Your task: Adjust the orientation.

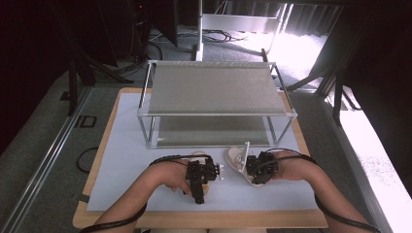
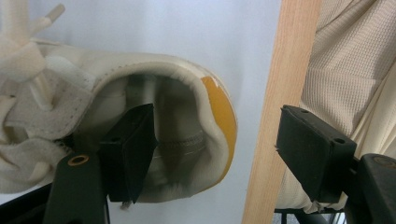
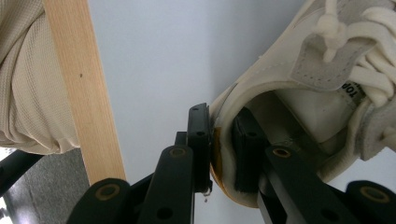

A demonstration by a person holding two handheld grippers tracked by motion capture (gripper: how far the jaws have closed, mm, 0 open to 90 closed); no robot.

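On the near half of the white mat [image 1: 121,160] that covers the wooden table [image 1: 194,219], two cream shoes lie side by side in front of a two-tier metal rack [image 1: 216,92].

Left side: the left gripper [image 1: 198,187] sits over the left shoe [image 1: 199,156], which the high view shows mostly covered by the gripper and the left hand [image 1: 172,182]. In the left gripper view, the left shoe [image 2: 140,116] lies on the mat with its opening toward the camera; it is cream with an orange patch on the heel collar and loose laces to the left. One jaw stands inside the shoe's opening, the other stands well outside the heel, over the table's wooden edge [image 2: 285,112]. The jaws are apart and no pad presses on the heel; the shoe is not gripped.

Centre: the two grippers are near each other, apart, with bare mat between them.

Right side: the right gripper [image 1: 256,171] sits at the heel of the right shoe [image 1: 238,158], whose toe points away toward the rack. In the right gripper view, the right gripper [image 3: 223,154] has its jaws clamped on the heel wall of the right shoe [image 3: 317,74]: one pad lies against the outside of the heel, the other inside the collar, with the orange-backed heel material pinched between them. The shoe's sole edge rests on the mat. The wooden edge [image 3: 84,93] and beige fabric [image 3: 28,74] of the person's clothing appear at the left of that view.
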